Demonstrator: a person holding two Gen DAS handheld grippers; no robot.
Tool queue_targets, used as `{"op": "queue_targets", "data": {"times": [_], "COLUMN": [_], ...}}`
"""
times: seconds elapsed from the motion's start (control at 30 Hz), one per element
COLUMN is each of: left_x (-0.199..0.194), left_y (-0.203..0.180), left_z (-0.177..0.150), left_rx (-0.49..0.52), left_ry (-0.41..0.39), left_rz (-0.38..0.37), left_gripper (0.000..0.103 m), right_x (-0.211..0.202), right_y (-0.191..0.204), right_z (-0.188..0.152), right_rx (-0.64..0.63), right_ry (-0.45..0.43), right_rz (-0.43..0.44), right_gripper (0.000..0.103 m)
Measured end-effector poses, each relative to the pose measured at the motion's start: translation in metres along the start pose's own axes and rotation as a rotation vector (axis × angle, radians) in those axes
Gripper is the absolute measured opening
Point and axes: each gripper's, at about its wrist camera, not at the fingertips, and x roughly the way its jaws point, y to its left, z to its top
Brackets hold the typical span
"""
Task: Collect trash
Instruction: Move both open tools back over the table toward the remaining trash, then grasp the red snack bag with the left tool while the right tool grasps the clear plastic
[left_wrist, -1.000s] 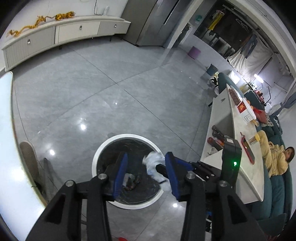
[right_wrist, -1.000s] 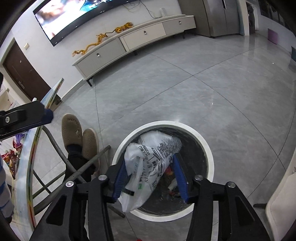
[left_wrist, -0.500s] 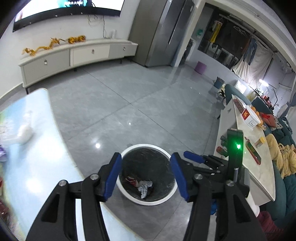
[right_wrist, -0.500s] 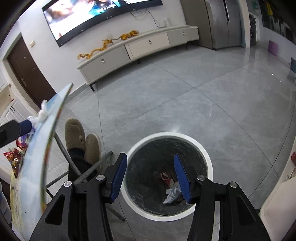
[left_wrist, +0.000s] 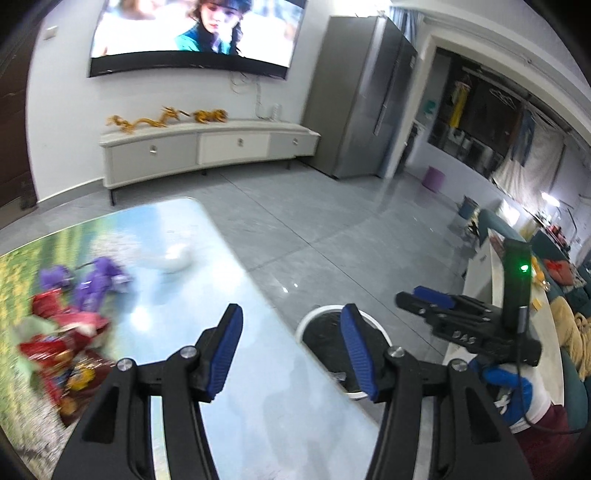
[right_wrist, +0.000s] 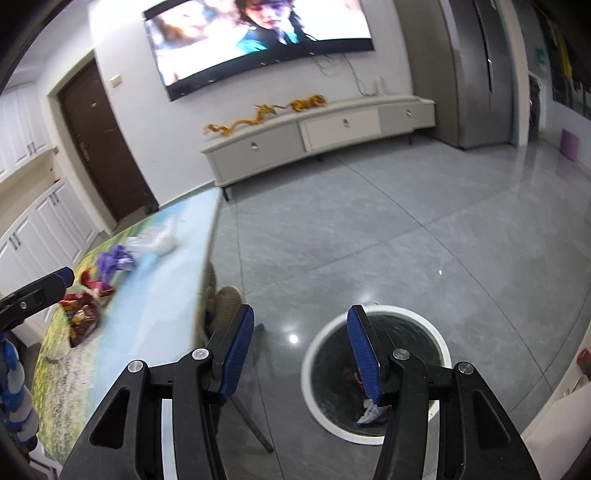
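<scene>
**Both grippers empty above table edge and bin**

The left gripper (left_wrist: 291, 352) had its blue pads wide apart and held nothing; it hung over the edge of the printed table (left_wrist: 207, 288). The right gripper (right_wrist: 301, 349) was also spread and empty, above the floor between the table (right_wrist: 155, 317) and the trash bin (right_wrist: 439, 338).

Only the right wrist view looked down into the bin, where a white scrap (right_wrist: 367, 408) and something red lay at the bottom. The left wrist view showed more clearly the trash on the table: red snack wrappers (left_wrist: 62, 332), a purple wrapper (left_wrist: 94, 280) and a white crumpled piece (left_wrist: 177, 258), all blurred. It also showed the right gripper (left_wrist: 424, 297) from the side.
</scene>
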Motion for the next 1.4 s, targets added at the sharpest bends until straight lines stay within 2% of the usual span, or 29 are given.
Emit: {"op": "queue_targets", "data": {"times": [0.4, 0.63, 0.87, 1.13, 1.27, 1.4], "left_x": [-0.105, -0.129, -0.121, -0.067, -0.045, -0.028], "left_y": [0.094, 0.144, 0.174, 0.191, 0.199, 0.204], "left_z": [-0.044, -0.065, -0.075, -0.068, -0.058, -0.051], "left_rx": [-0.145, -0.230, -0.273, -0.289, -0.298, -0.311], "left_ry": [-0.142, -0.157, -0.127, -0.038, -0.019, 0.003], "left_rz": [0.132, 0.185, 0.189, 0.169, 0.169, 0.164], "left_gripper": [0.053, 0.053, 0.053, 0.053, 0.053, 0.053], "right_x": [-0.051, -0.049, -0.010, 0.047, 0.078, 0.105], "right_y": [0.099, 0.144, 0.162, 0.166, 0.170, 0.179], "right_z": [0.010, 0.014, 0.020, 0.023, 0.029, 0.040], "right_rx": [-0.169, -0.239, -0.249, -0.236, -0.220, -0.214], "right_ry": [-0.073, -0.070, -0.016, 0.068, 0.100, 0.111], "right_rz": [0.068, 0.120, 0.147, 0.174, 0.196, 0.217], "right_gripper": [0.052, 0.052, 0.053, 0.053, 0.053, 0.060]}}
